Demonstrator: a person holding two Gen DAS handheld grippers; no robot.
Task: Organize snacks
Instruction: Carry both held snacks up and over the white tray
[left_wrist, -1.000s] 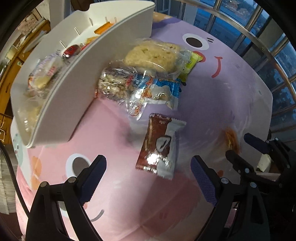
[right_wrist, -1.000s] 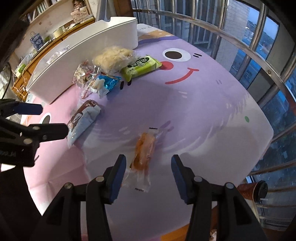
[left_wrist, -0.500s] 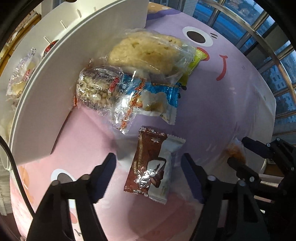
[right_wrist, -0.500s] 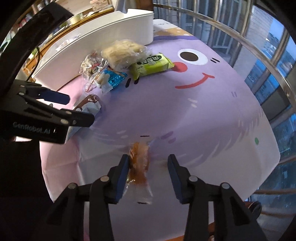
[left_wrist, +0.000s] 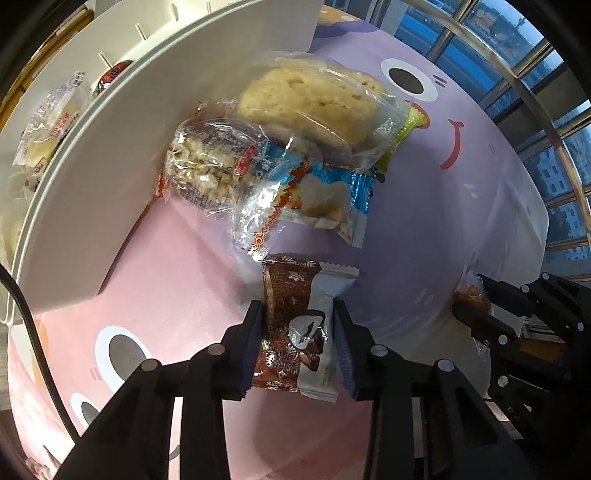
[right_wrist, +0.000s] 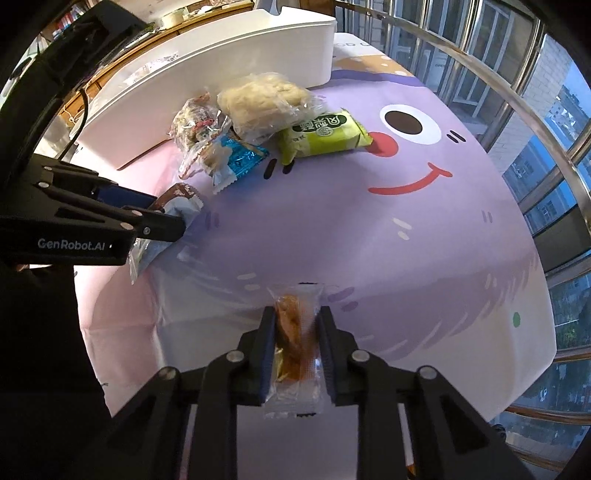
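My left gripper (left_wrist: 298, 328) is shut on a brown and white snack packet (left_wrist: 295, 314) lying on the pink and purple cloth. It also shows in the right wrist view (right_wrist: 177, 206). My right gripper (right_wrist: 295, 332) is shut on a clear packet with an orange snack (right_wrist: 295, 332), also on the cloth. A pile of snacks lies by the white organizer bin (left_wrist: 92, 177): a large pale cake packet (left_wrist: 310, 96), a puffed rice bar (left_wrist: 207, 162), a blue packet (left_wrist: 325, 192) and a green packet (right_wrist: 325, 136).
The bin holds several snacks in its compartments (left_wrist: 51, 122). The cloth-covered table (right_wrist: 406, 240) ends near a metal railing and windows (right_wrist: 517, 103) on the right. The right gripper shows at the right edge of the left wrist view (left_wrist: 517, 306).
Both grippers moved down and forward over their packets and closed on them. The left jaws went from wide open to shut on the brown packet; the right jaws shut on the orange snack.
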